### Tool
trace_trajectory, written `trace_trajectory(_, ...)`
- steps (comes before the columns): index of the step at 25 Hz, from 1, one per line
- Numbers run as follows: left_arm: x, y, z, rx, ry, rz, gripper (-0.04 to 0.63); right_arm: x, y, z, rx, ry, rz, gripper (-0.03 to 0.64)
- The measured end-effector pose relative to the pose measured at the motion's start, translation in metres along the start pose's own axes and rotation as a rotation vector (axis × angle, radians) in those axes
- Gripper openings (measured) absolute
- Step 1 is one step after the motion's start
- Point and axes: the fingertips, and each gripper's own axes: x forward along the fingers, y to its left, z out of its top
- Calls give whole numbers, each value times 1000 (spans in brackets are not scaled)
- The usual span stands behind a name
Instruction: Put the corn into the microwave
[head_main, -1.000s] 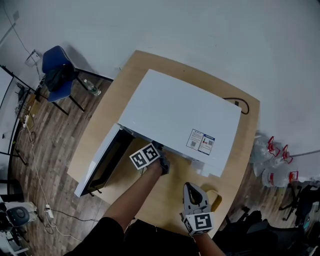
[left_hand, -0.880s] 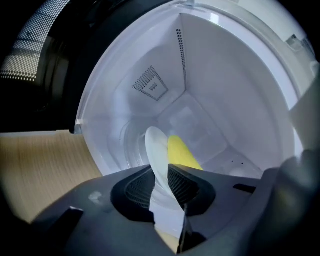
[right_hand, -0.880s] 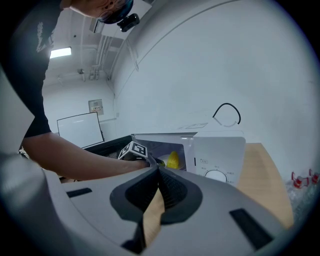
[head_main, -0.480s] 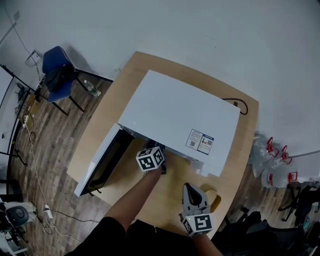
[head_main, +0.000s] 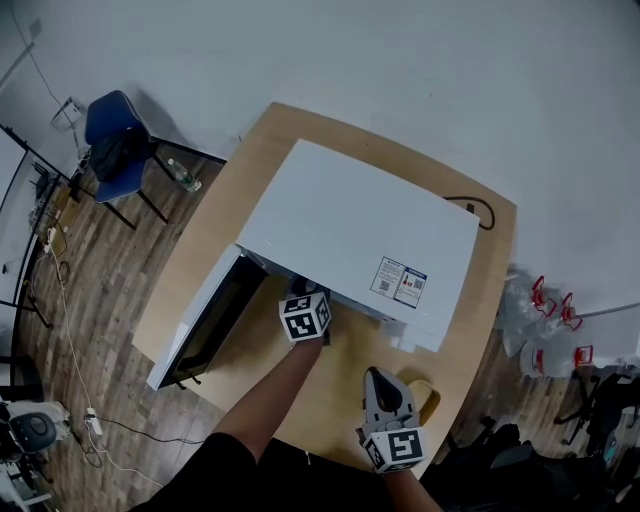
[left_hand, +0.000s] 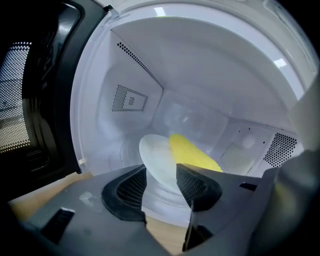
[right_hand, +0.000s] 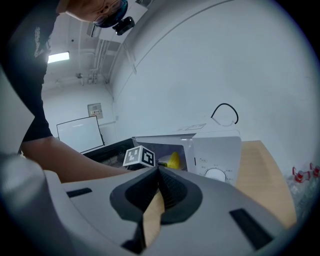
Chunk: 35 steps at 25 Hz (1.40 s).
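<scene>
i am holding two tongs, both grey plastic with black bumpy pads. my left tongs (head_main: 303, 296) (left_hand: 161, 172) are reaching into the mouth of the one microwave (head_main: 360, 230) (left_hand: 125, 65) (right_hand: 215, 150). their jaws are opening and are pinching nothing. the gap between them is showing the plate further inside.

the one corn (left_hand: 192, 152) (right_hand: 173, 160) is lying inside the microwave. it is yellow and long, and it is touching the one plate (left_hand: 155, 157). the plate is white, round and smooth.

my right tongs (head_main: 383, 376) (right_hand: 159, 172) are staying out in front of the microwave, over the table. their jaws are pressed together with nothing between them.

the microwave is a white, smooth box. its inside is shining white, with patches of tiny holes in the walls. its one door (head_main: 205, 325) (left_hand: 25, 100) is hanging wide open at the left. it is dark, with a dotted mesh window. one round knob (right_hand: 216, 174) is sitting on the front.

the one table (head_main: 215, 230) is light wood with round corners. one black cable (head_main: 480, 208) is curling behind the microwave. one blue chair (head_main: 112, 135) is standing on the dark plank floor, well apart from the table.
</scene>
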Motion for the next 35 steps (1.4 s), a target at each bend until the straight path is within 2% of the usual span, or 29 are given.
trace_trajectory(8,0,2,-2,53,-5,74,193,-3,5,2,1,-11,15,60)
trace_trajectory(15,1,2,-3,73,4,98,199,-7,-4,0,6,-9,-1,60)
trace_trajectory(35,1,-1,-6,128,14,92,219,-16,-3,-5,25,-9,-27,58)
